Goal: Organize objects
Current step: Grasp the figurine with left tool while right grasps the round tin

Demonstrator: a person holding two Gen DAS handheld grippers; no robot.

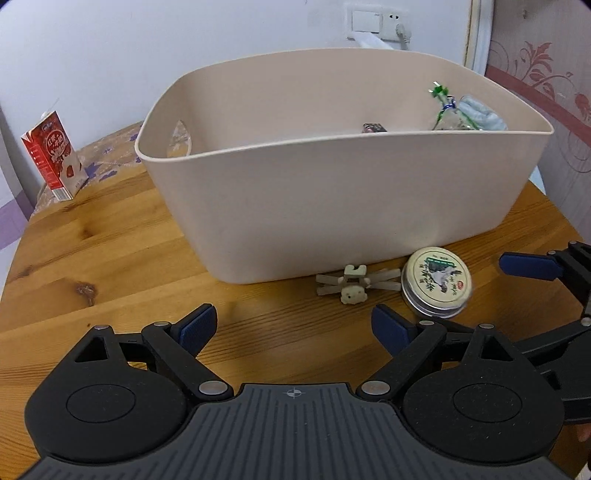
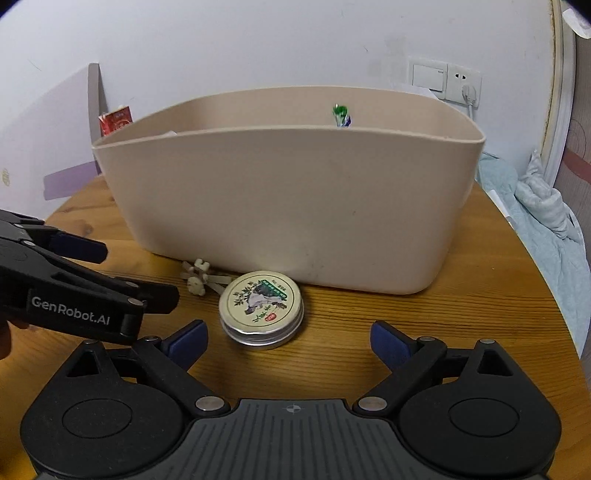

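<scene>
A beige plastic bin (image 1: pixel 332 206) stands on the round wooden table (image 1: pixel 110 240); it also fills the right wrist view (image 2: pixel 295 206). In front of it lie a round metal tin (image 1: pixel 436 281) with a printed lid and a small beige hair clip (image 1: pixel 356 283). Both also show in the right wrist view: the tin (image 2: pixel 262 309) and the clip (image 2: pixel 199 278). My left gripper (image 1: pixel 293 330) is open and empty, short of the clip. My right gripper (image 2: pixel 288 341) is open and empty, just behind the tin. Inside the bin a clear wrapped item (image 1: pixel 448 110) and a dark small item (image 1: pixel 374 127) show.
A red milk carton (image 1: pixel 53 157) stands at the table's far left edge. A wall socket (image 1: pixel 380 20) with a plug is behind the bin. Light blue bedding (image 2: pixel 535 206) lies right of the table. The right gripper's finger (image 1: pixel 528 264) reaches in beside the tin.
</scene>
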